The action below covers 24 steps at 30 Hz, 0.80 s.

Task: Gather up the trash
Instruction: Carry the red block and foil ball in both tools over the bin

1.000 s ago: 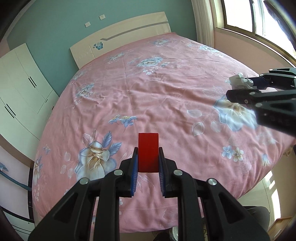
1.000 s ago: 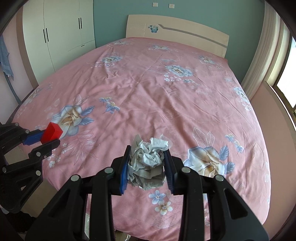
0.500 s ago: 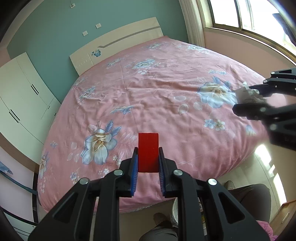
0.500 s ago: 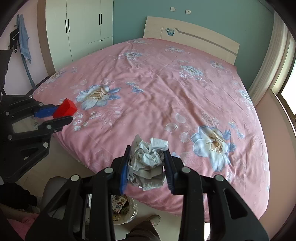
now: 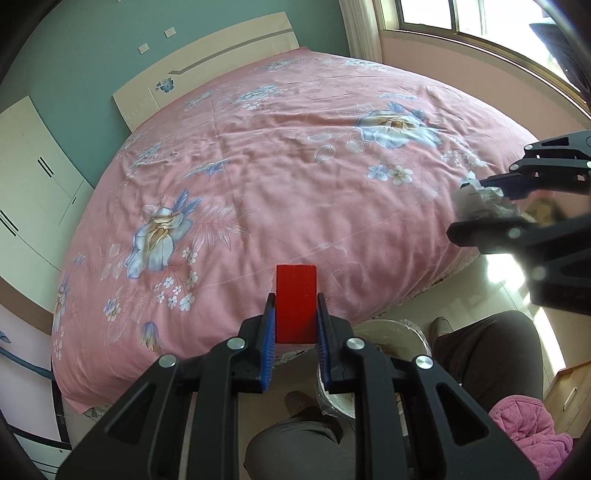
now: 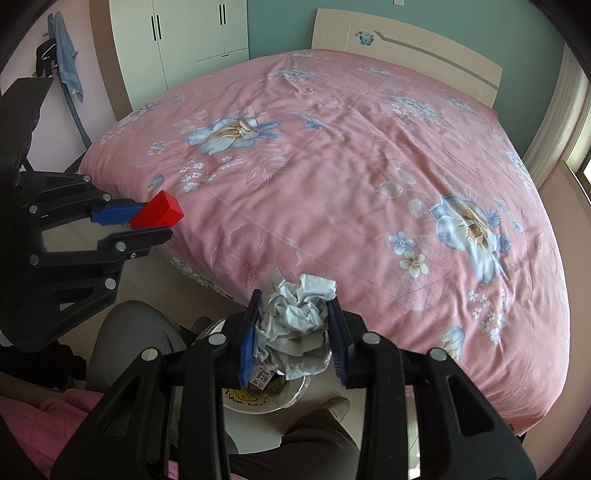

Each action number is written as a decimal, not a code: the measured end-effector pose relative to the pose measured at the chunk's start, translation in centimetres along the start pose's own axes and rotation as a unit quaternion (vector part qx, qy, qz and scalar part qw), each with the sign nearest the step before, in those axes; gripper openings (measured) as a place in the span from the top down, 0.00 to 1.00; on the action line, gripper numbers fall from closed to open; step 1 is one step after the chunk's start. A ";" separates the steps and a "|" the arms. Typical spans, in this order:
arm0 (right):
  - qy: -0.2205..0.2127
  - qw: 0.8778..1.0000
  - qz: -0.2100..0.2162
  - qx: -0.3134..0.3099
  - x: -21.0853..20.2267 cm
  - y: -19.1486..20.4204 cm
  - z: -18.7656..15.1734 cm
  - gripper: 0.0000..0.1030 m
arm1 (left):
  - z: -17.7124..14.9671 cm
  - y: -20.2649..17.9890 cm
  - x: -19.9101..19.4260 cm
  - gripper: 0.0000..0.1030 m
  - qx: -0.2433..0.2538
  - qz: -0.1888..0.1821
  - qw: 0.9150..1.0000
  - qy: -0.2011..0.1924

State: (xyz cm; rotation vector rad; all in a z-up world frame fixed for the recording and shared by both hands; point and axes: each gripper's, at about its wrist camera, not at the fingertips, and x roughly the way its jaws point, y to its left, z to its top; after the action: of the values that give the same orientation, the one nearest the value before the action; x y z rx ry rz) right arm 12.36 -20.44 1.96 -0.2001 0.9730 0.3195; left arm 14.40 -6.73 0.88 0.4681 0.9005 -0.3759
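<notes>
My left gripper [image 5: 295, 314] is shut on a red block [image 5: 296, 302] and holds it over the foot edge of the bed; the block also shows in the right wrist view [image 6: 157, 215]. My right gripper [image 6: 293, 325] is shut on a crumpled grey-white paper wad [image 6: 295, 321], held above a white trash bin [image 6: 258, 400] on the floor. The wad also shows in the left wrist view [image 5: 480, 199], and so does the bin [image 5: 391, 332], just below and right of the left gripper.
A large bed with a pink floral cover [image 5: 277, 166] fills the view ahead. The person's legs [image 5: 491, 347] and a pink quilted garment [image 5: 524, 432] are beside the bin. White wardrobes [image 6: 184, 40] stand at the left wall, a window [image 5: 461, 18] at the right.
Both grippers have pulled back from over the bed to its foot edge, each still holding its item. The floor, the trash bin and the person's legs have come into view below.
</notes>
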 end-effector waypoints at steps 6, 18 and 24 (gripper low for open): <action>0.026 1.000 0.016 -0.004 3.2 1.6 -2.3 0.66 | -2.5 -1.0 3.5 0.79 -0.004 -0.017 0.999 0.039; 0.098 0.994 0.052 0.019 10.9 2.8 -6.9 0.66 | -6.8 -2.9 10.5 0.79 -0.007 -0.039 0.993 0.112; 0.127 0.989 0.070 0.034 14.1 3.1 -9.0 0.66 | -8.7 -3.5 13.3 0.79 -0.008 -0.046 0.989 0.144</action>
State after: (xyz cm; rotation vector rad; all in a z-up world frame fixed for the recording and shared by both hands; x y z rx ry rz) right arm 11.63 -17.81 -14.87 -0.1106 1.2515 0.3952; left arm 14.54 -6.51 -15.35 0.4736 1.2076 -0.3899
